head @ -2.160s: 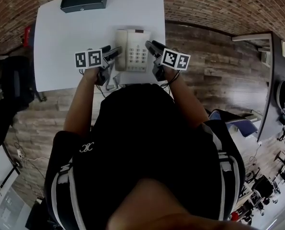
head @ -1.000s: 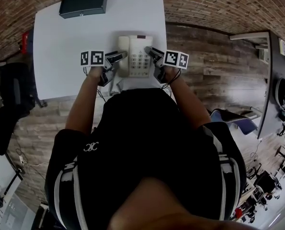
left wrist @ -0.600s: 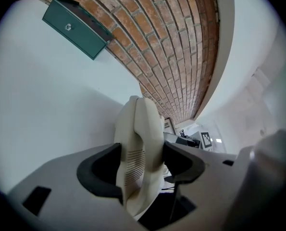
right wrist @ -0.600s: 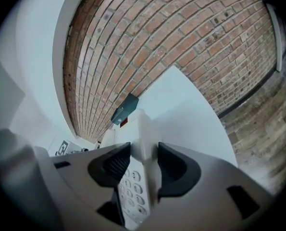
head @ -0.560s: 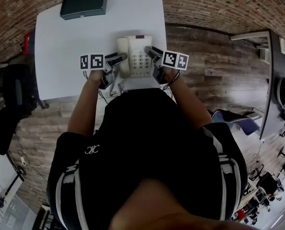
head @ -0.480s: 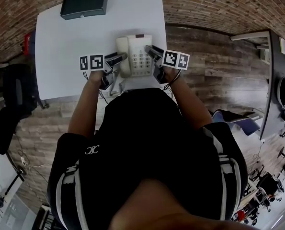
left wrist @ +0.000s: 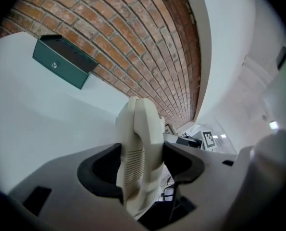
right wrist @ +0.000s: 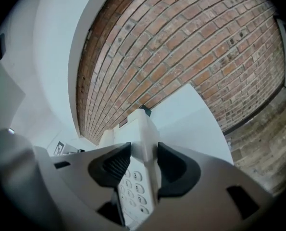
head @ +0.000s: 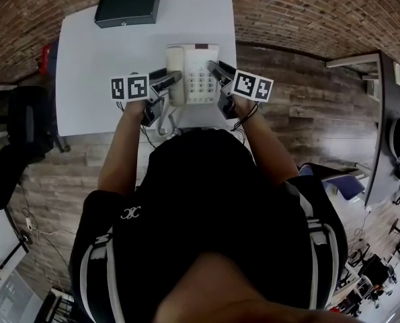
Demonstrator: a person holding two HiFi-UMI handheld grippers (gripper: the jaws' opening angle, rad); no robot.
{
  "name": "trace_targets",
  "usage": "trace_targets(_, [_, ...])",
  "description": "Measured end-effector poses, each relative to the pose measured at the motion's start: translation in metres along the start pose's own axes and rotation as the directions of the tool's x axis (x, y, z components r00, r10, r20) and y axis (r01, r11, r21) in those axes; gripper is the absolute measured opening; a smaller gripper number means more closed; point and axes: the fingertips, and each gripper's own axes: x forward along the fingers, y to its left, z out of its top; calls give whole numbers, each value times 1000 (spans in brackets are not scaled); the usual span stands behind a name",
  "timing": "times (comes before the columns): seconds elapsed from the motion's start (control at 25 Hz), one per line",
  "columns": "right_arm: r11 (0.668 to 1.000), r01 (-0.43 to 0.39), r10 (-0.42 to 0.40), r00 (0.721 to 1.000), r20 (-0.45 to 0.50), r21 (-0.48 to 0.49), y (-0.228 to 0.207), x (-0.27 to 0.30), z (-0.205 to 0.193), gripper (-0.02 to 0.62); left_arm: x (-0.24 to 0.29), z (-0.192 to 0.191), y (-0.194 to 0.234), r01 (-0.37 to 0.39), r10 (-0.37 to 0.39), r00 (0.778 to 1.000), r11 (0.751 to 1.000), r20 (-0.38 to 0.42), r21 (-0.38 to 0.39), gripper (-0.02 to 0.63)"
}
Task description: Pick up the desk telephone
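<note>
A cream desk telephone (head: 194,73) with a keypad and a handset on its left is held between both grippers above the white table (head: 99,66). My left gripper (head: 171,79) is shut on the handset side, and in the left gripper view the pads press the telephone (left wrist: 140,148) on both faces. My right gripper (head: 216,69) is shut on the keypad side; in the right gripper view its pads clamp the telephone's edge (right wrist: 142,138). A cord (head: 161,116) hangs down from the telephone near the table's front edge.
A dark green box (head: 127,7) lies at the table's far edge, also seen as the box (left wrist: 63,61) in the left gripper view. A brick wall stands behind the table. A black chair (head: 21,126) is at the left and another desk (head: 381,113) at the right.
Both grippers closed in on the telephone's sides and then rose with it. The telephone now hangs above the table and sits higher in the head view.
</note>
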Motion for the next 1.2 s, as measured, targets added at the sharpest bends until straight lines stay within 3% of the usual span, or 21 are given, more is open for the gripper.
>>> trace_targets(0.28, [997, -12, 18, 997, 76, -74, 36, -14, 41, 156, -20, 35, -32, 1, -10, 992, 998, 128, 70, 279])
trace_targets(0.56, [990, -17, 38, 989, 144, -141, 76, -35, 74, 152, -47, 64, -72, -33, -5, 980, 982, 197, 188, 279])
trace_targets(1.0, [955, -40, 127, 951, 282, -294, 147, -77, 120, 150, -90, 97, -137, -48, -72, 938, 941, 339, 335, 279])
trace_targets(1.2, [940, -53, 162, 938, 305, -336, 162, -86, 133, 149, -98, 106, -153, -73, -80, 930, 916, 359, 394, 279])
